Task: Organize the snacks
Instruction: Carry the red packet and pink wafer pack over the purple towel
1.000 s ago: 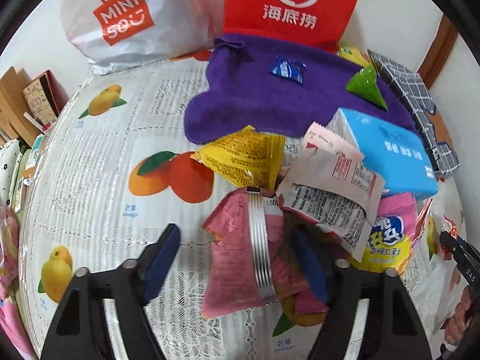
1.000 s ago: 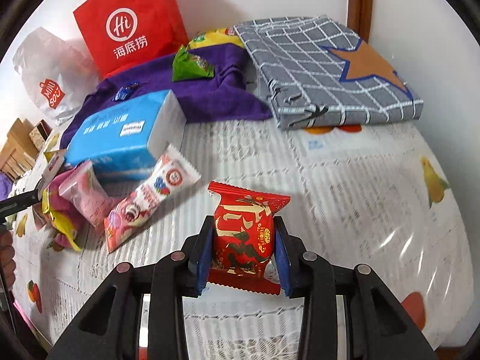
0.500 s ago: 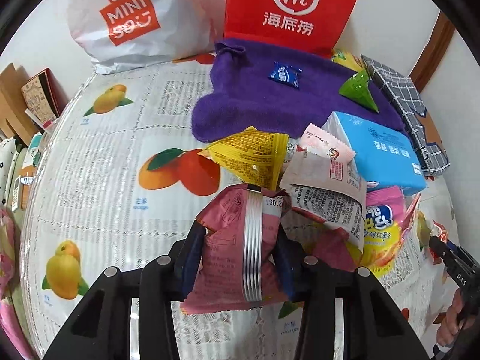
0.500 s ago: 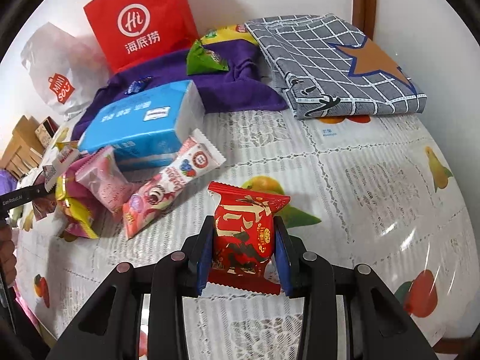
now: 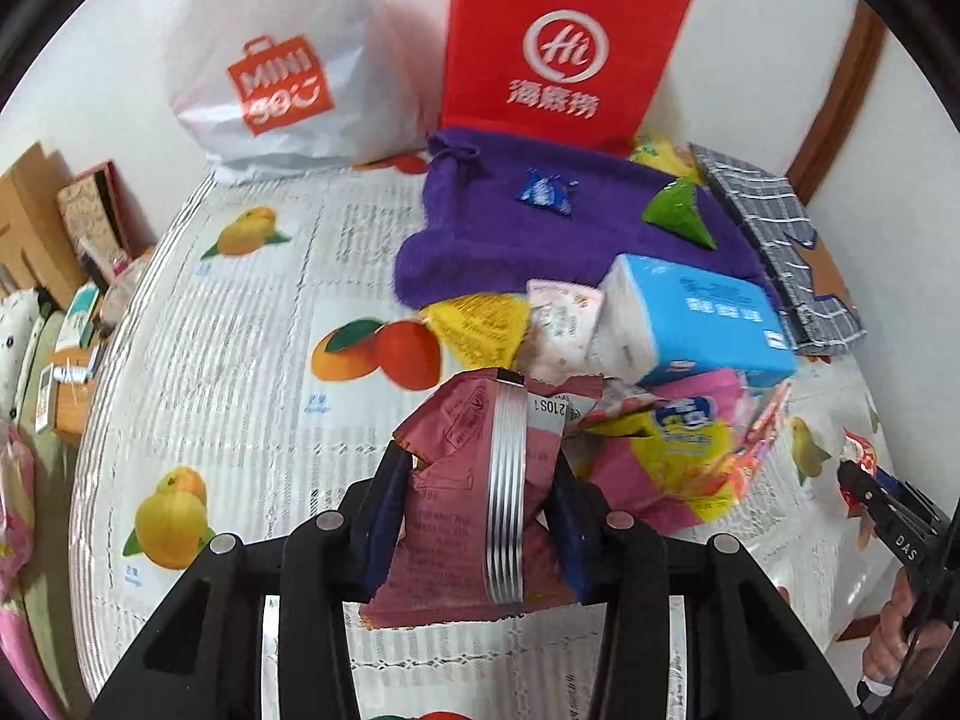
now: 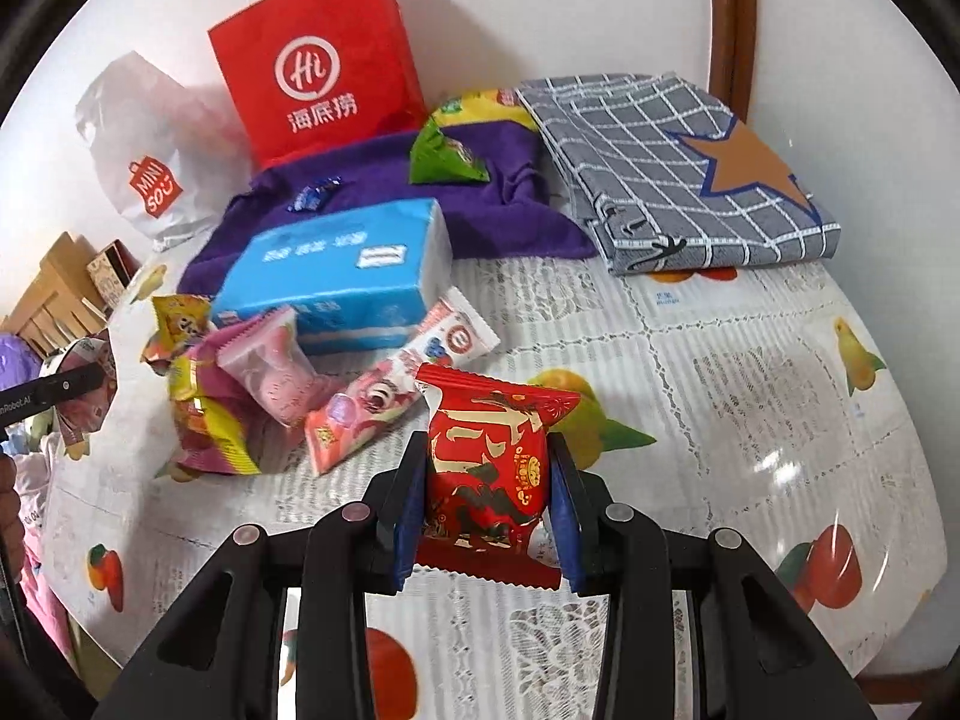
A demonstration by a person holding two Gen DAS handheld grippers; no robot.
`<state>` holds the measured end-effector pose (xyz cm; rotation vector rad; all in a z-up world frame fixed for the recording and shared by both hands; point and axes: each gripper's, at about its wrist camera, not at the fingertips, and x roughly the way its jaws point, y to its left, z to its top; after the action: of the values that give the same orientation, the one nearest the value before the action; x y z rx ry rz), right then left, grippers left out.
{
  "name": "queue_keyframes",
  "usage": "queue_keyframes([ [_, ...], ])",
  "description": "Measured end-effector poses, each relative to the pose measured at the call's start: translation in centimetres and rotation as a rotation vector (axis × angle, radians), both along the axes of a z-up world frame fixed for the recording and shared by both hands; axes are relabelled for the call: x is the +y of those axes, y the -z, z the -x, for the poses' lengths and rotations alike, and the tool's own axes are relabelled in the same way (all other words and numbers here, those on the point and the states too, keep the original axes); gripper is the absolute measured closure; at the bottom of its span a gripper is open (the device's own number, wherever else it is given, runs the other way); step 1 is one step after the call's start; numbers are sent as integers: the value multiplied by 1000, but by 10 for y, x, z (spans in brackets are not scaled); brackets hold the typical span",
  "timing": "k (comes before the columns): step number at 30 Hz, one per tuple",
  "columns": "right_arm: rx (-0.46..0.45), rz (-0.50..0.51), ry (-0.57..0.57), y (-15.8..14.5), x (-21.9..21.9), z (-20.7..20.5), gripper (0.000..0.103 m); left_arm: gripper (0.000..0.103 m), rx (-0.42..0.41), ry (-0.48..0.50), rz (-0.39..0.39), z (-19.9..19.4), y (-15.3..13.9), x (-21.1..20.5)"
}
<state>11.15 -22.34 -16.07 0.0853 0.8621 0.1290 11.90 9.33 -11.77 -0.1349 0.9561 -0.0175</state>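
Left gripper (image 5: 480,516) pinching pink snack packet (image 5: 465,498), right gripper (image 6: 487,510) pinching red snack packet (image 6: 489,468)

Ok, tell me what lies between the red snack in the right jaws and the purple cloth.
The blue tissue pack sits on the cloth's near edge, with a long pink-and-white snack before it, left of the red snack. Farther right, only bare tablecloth.

Table (image 6: 750,360) before me. Far edge: two bags (image 6: 318,60) against wall, cloth (image 6: 372,198) before them, two small packets (image 6: 447,156) on it. Folded towel (image 6: 678,174) right of cloth. Tissue pack (image 6: 336,276) near edge of cloth; snack heap (image 6: 252,384) nearer, left. My left gripper (image 5: 477,504) above heap, packet (image 5: 456,498) between fingers.
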Motion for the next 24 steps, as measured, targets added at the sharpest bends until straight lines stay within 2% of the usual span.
queue_keyframes([
  [14,-75,16,31,-46,34,12,66,62,-68,173,8,-19,-40,-21],
  [24,-98,-10,62,-68,60,-11,66,62,-68,261,13,-48,-48,-20],
])
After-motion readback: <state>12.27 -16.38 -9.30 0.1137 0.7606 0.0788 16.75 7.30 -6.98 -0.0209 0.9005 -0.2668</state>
